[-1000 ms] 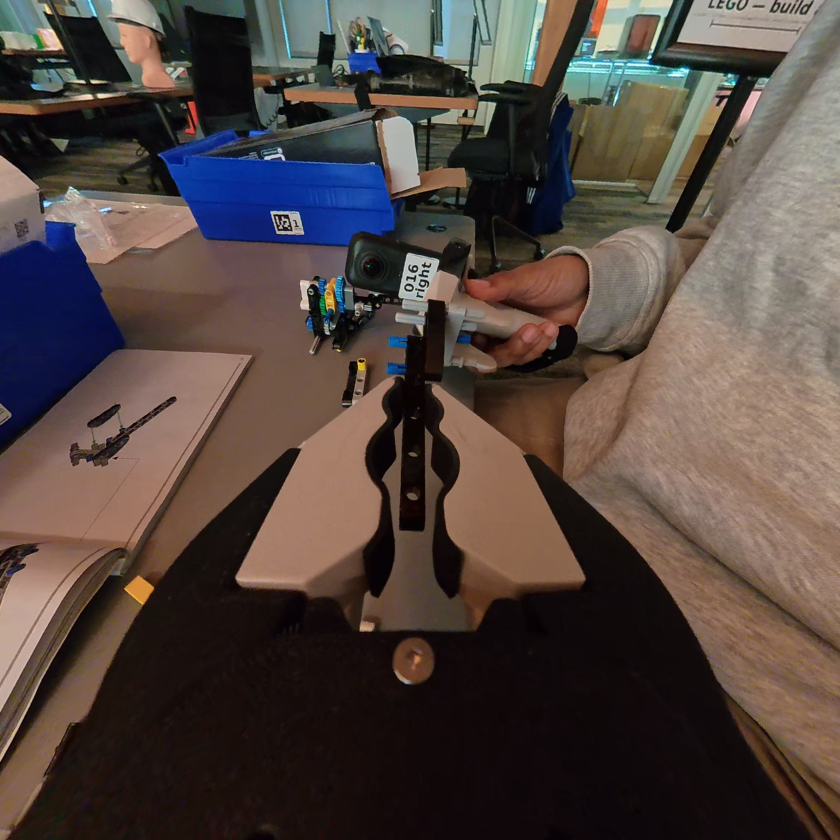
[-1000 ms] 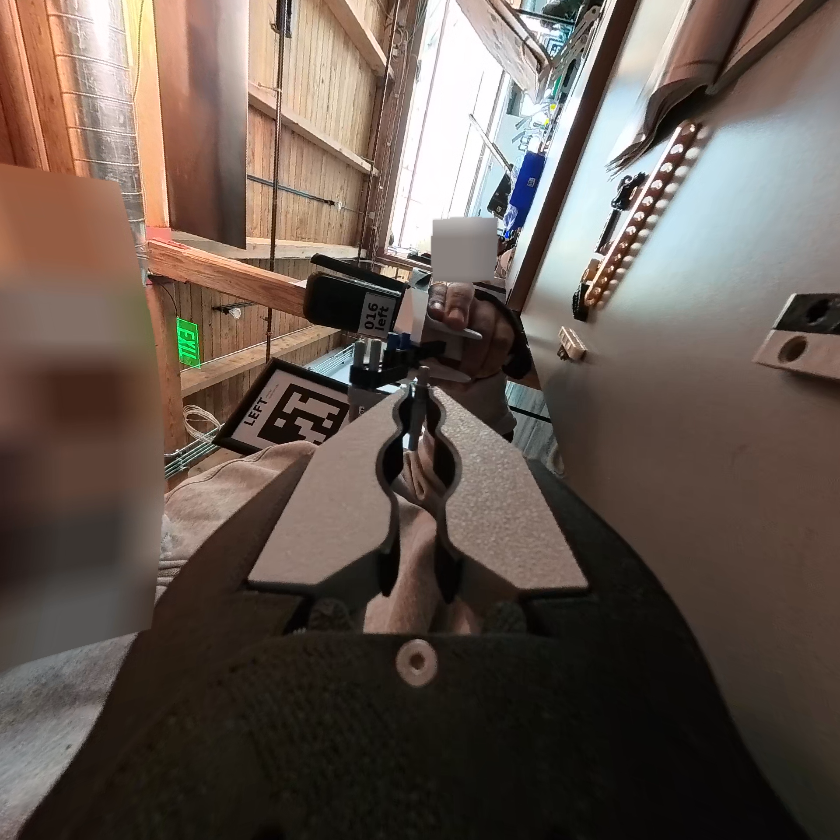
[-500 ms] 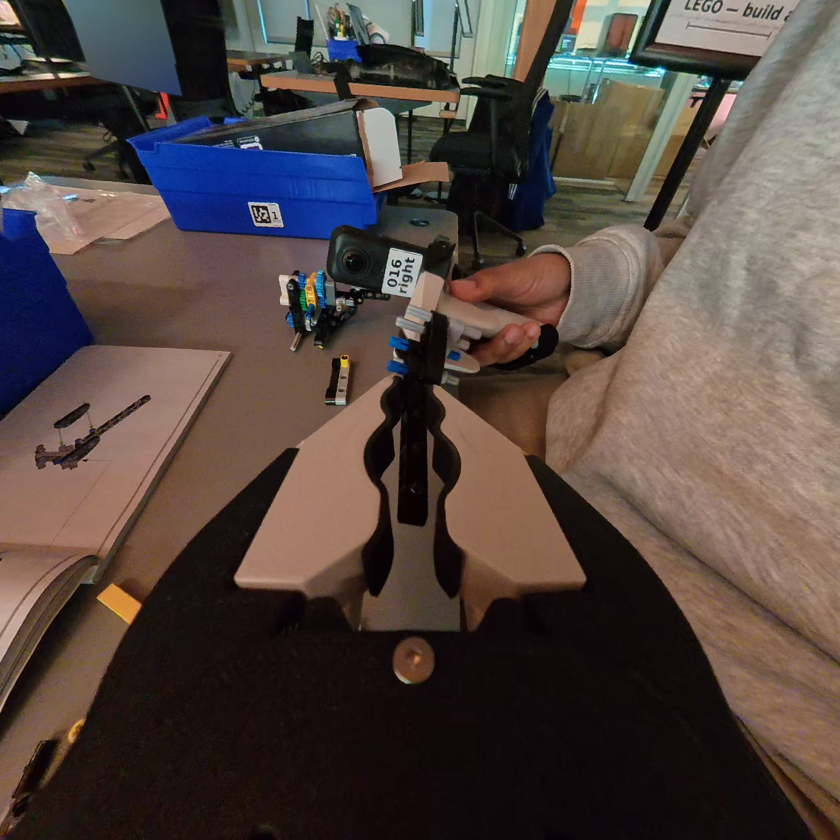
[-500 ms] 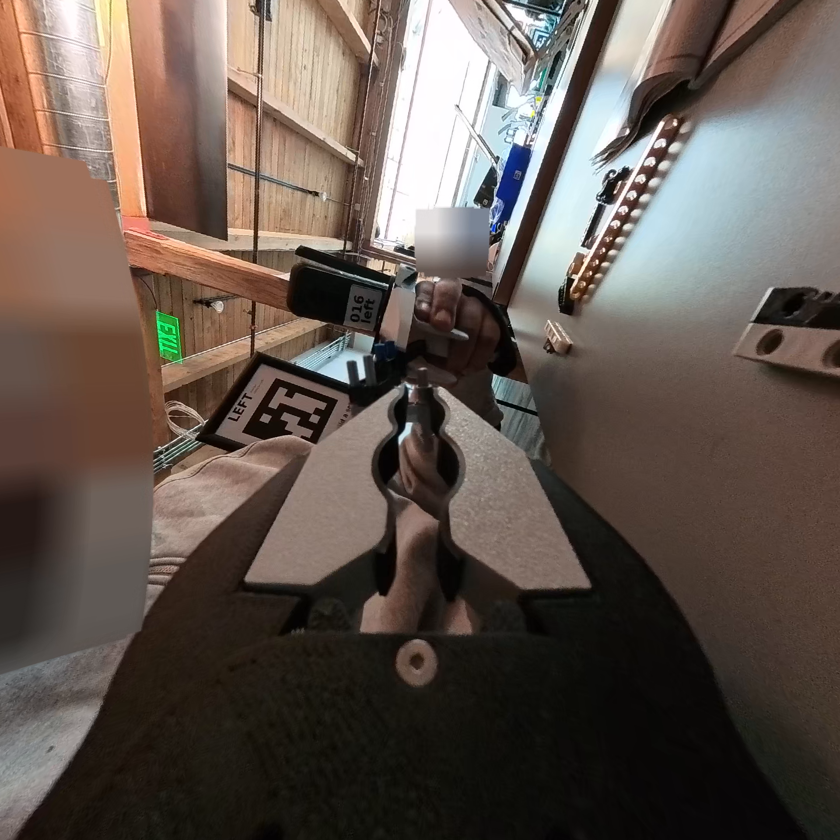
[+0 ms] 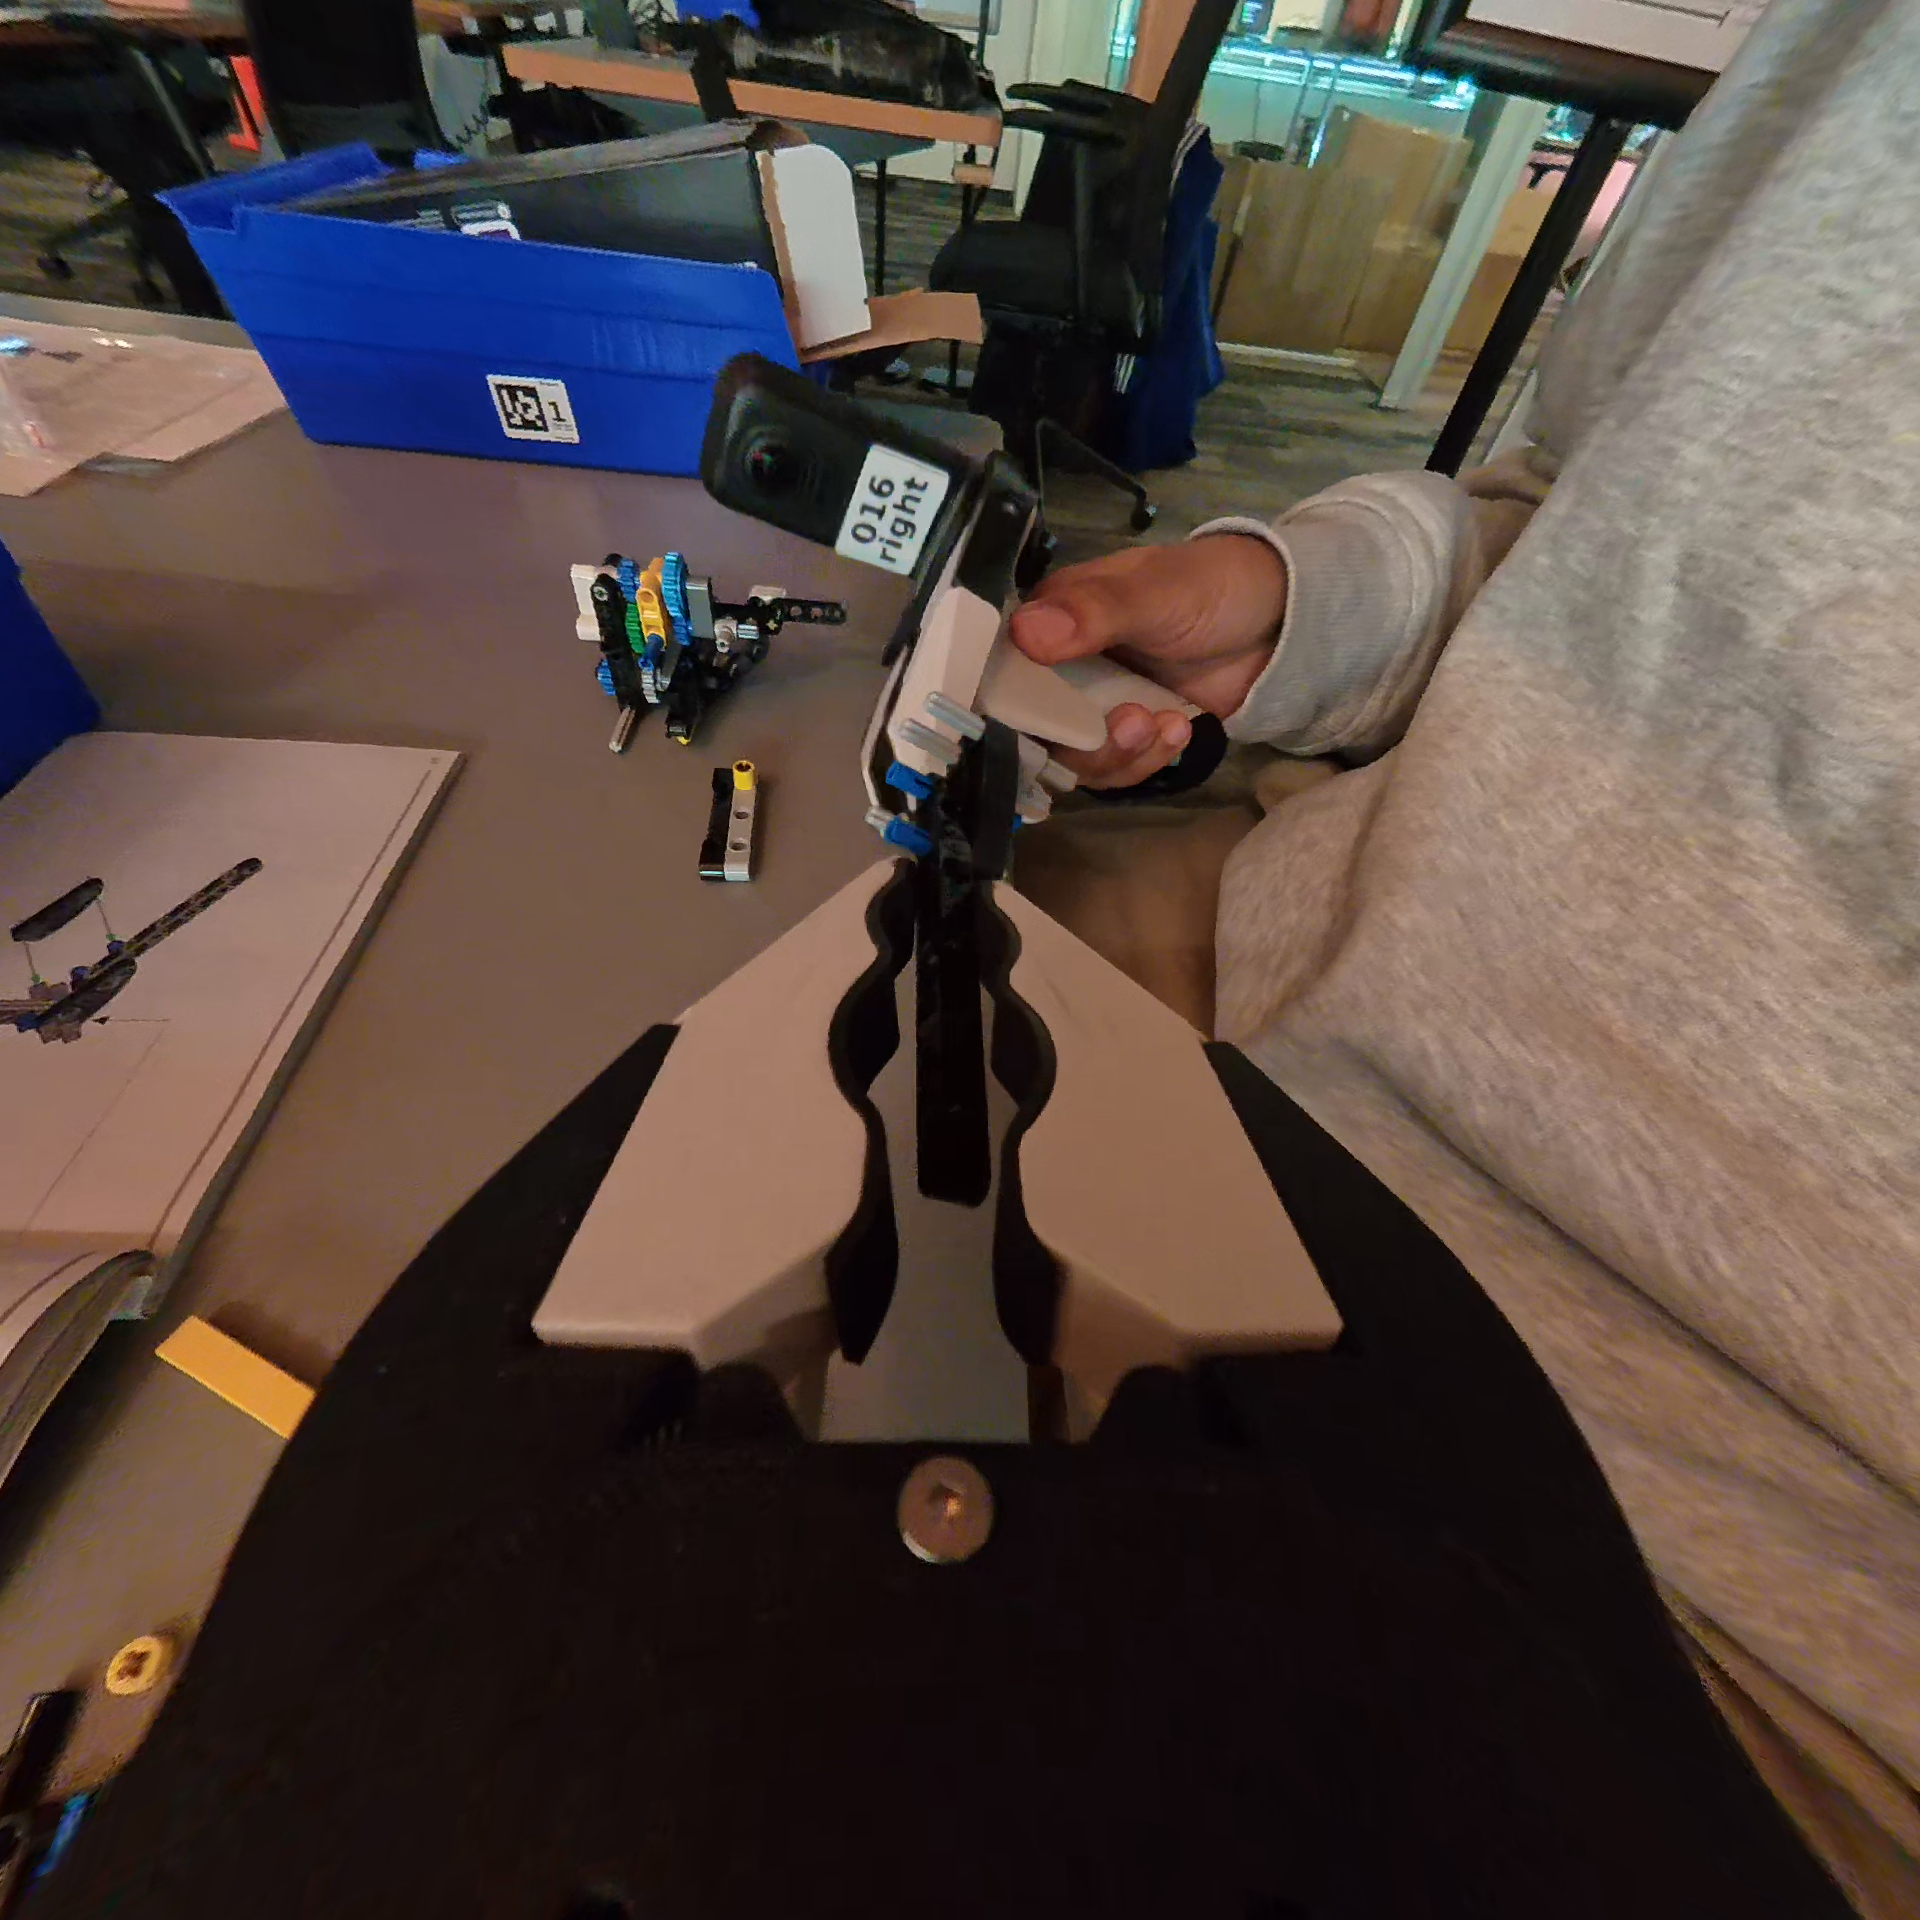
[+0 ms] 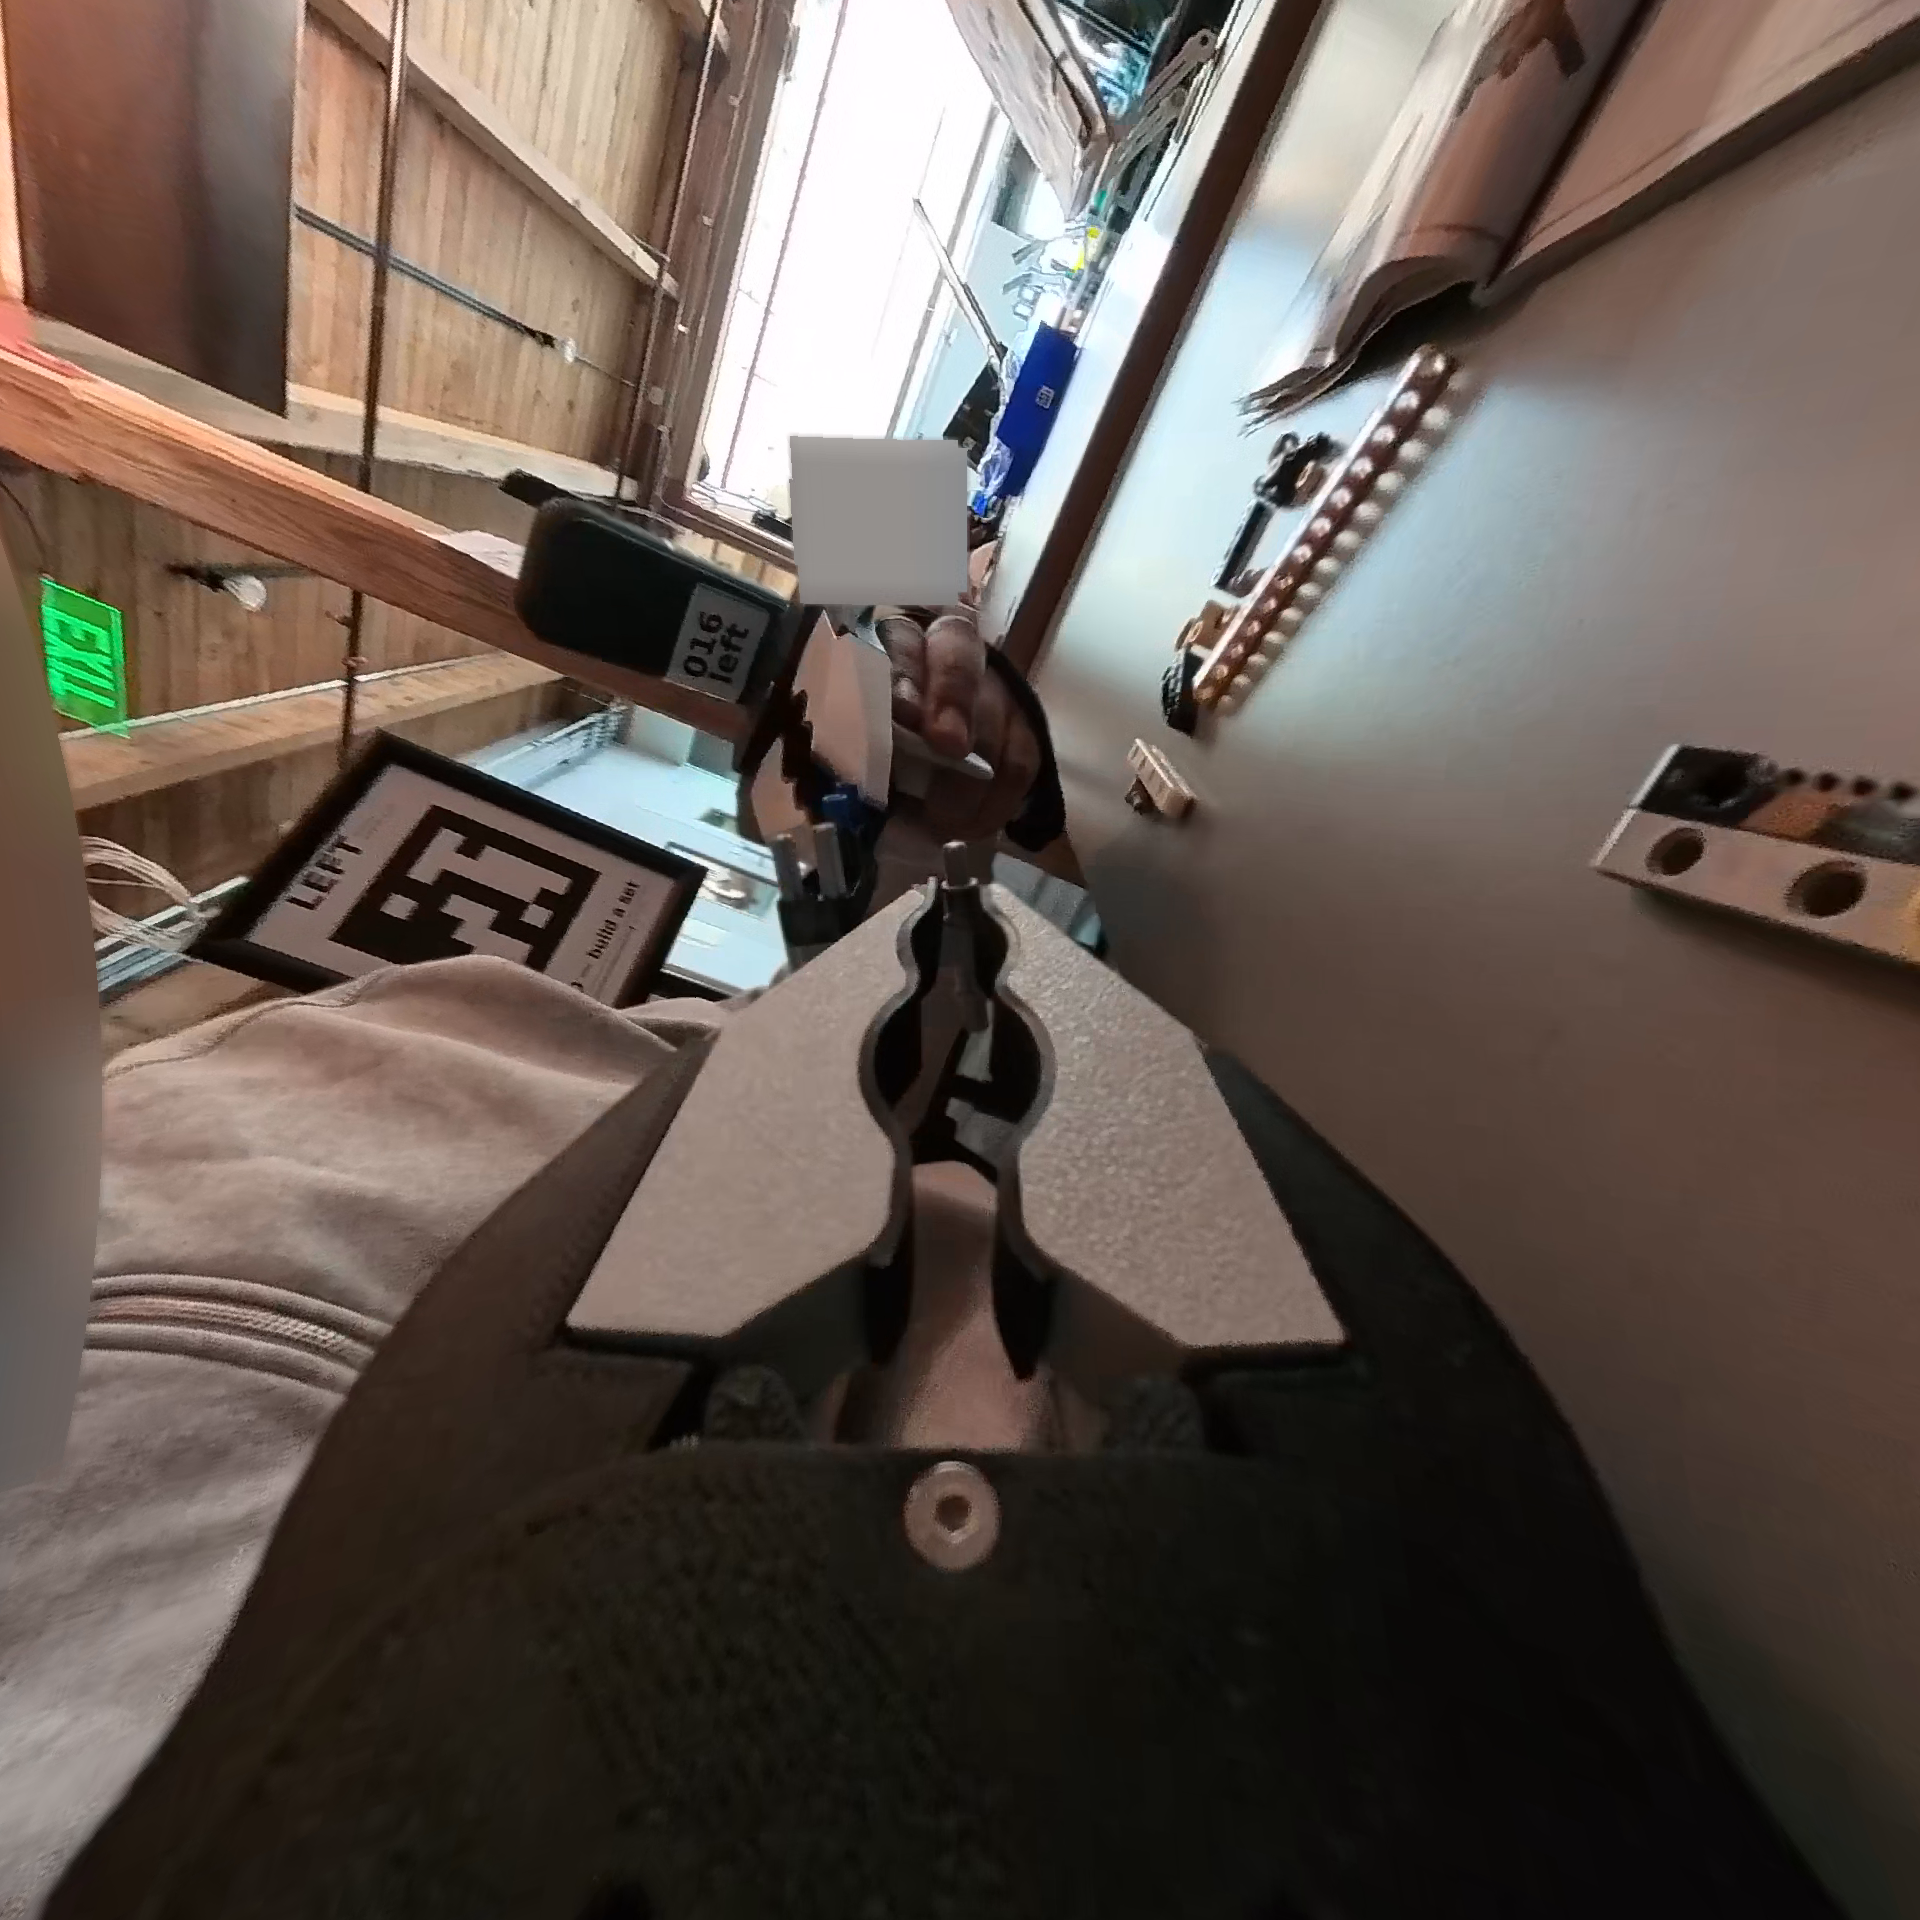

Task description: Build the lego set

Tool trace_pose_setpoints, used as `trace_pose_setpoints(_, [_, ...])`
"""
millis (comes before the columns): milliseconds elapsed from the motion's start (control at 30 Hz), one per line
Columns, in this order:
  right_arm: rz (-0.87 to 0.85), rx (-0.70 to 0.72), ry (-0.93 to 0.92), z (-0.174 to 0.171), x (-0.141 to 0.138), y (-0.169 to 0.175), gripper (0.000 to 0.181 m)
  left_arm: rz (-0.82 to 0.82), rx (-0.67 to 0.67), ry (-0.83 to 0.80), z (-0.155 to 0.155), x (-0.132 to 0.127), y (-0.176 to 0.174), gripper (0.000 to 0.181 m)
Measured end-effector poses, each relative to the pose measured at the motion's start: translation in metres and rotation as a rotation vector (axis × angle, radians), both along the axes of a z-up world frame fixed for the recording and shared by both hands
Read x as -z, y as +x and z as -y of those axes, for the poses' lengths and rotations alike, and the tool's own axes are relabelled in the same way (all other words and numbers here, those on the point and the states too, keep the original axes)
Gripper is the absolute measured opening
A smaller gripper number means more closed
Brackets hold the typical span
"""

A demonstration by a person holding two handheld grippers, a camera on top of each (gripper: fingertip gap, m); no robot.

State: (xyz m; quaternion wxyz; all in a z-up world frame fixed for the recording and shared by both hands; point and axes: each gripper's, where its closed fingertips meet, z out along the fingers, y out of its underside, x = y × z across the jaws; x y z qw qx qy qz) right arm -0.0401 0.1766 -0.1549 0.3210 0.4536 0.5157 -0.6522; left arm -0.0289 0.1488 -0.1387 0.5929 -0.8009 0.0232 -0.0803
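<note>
My left gripper (image 5: pixel 948 883) is shut on a black lego beam (image 5: pixel 948 1039) and holds it upright over the table's edge. The beam's far end carries blue pins (image 5: pixel 902 805) and grey pins (image 5: pixel 940 727). The right gripper (image 5: pixel 961 774), held by a hand, sits right behind that end. In the right wrist view my right gripper (image 6: pixel 958 904) is shut on a small grey axle pin (image 6: pixel 961 935). The left gripper (image 6: pixel 821 821) and the beam's pinned end (image 6: pixel 816 873) lie just left of the pin's tip.
On the grey table (image 5: pixel 468 582) stand a colourful part-built assembly (image 5: pixel 675 644) and a small black-and-grey piece with a yellow pin (image 5: pixel 729 826). An open instruction booklet (image 5: pixel 208 987) lies at the left and a blue bin (image 5: pixel 499 322) stands behind. Loose beams (image 6: pixel 1330 540) lie farther off. The gap from one gripper's tips to the other's is roughly 4 centimeters. My right gripper's tips are some 15 centimeters from the colourful part-built assembly (image 5: pixel 675 644).
The two grippers have drawn closer together. The beam's pinned end now sits nearer the right gripper's tips. Both grips are unchanged.
</note>
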Motion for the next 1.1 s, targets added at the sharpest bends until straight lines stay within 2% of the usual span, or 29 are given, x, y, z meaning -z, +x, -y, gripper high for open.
trace_pose_setpoints(367, [-0.273, 0.105, 0.264, -0.005, 0.004, -0.01, 0.002, 0.037, -0.011, -0.116, -0.002, 0.024, -0.001, 0.008])
trace_pose_setpoints(533, [-0.295, 0.124, 0.269, -0.005, 0.005, -0.014, 0.002, 0.052, 0.001, -0.155, -0.004, 0.032, 0.001, 0.009])
trace_pose_setpoints(700, [-0.389, 0.14, 0.298, -0.003, 0.001, -0.015, 0.002, 0.069, 0.01, -0.179, -0.007, 0.042, 0.005, 0.007])
trace_pose_setpoints(1100, [-0.482, 0.123, 0.319, 0.005, -0.003, -0.01, 0.0, 0.137, 0.018, -0.194, -0.015, 0.045, 0.012, 0.006])
